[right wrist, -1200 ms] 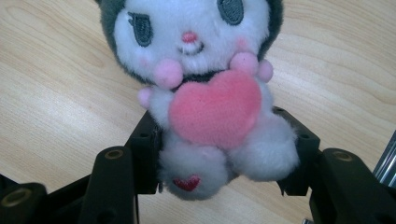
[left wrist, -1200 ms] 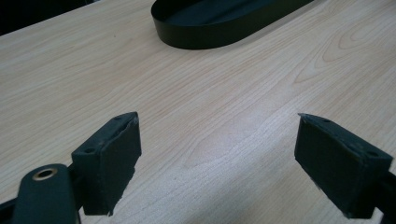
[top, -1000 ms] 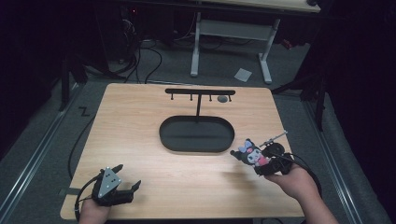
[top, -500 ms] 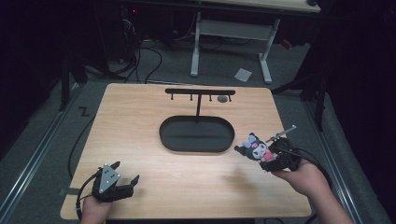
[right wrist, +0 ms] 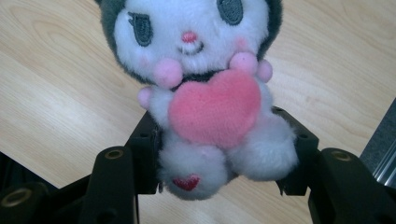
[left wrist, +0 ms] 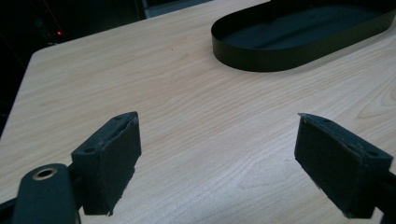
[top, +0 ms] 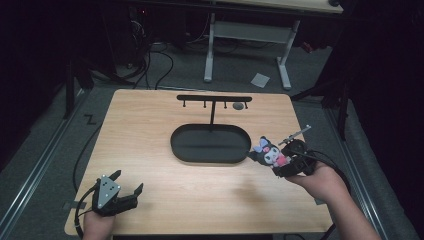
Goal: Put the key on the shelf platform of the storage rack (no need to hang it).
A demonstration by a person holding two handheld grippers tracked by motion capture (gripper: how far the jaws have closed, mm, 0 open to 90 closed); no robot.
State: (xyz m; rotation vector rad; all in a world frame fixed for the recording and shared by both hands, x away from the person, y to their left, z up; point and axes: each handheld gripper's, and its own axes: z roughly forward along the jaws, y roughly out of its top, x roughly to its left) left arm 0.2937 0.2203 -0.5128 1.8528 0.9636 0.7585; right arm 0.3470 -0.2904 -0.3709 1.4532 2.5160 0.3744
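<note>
In the right gripper view, the top of the plush toy (right wrist: pixel 205 93) is being cut off by the upper edge of the frame, so its ears and the top of its head cannot be made out, and the pads of the right gripper (right wrist: pixel 219 158) are being largely hidden behind the toy's fluffy lower body. In the high view, the same toy (top: pixel 269 152) is being shown small and dark, and its details are hard to read there; the right gripper (top: pixel 281 162) is being partly covered by the person's hand.

The toy is being clamped between the right gripper's two jaws at its lower body, one jaw pressing on each flank, with the pink heart and the face standing above the jaws and the feet hanging just below them. It is being held above the wooden table (top: pixel 150 135), off the surface, just beside the right end of the black oval tray (top: pixel 210 156).

The left gripper (top: pixel 127 187) is being kept near the table's front left corner, its jaws standing wide apart with nothing between them; in the left gripper view only bare wood is being seen between its fingers (left wrist: pixel 109 158), with the tray (left wrist: pixel 261 58) farther off.
</note>
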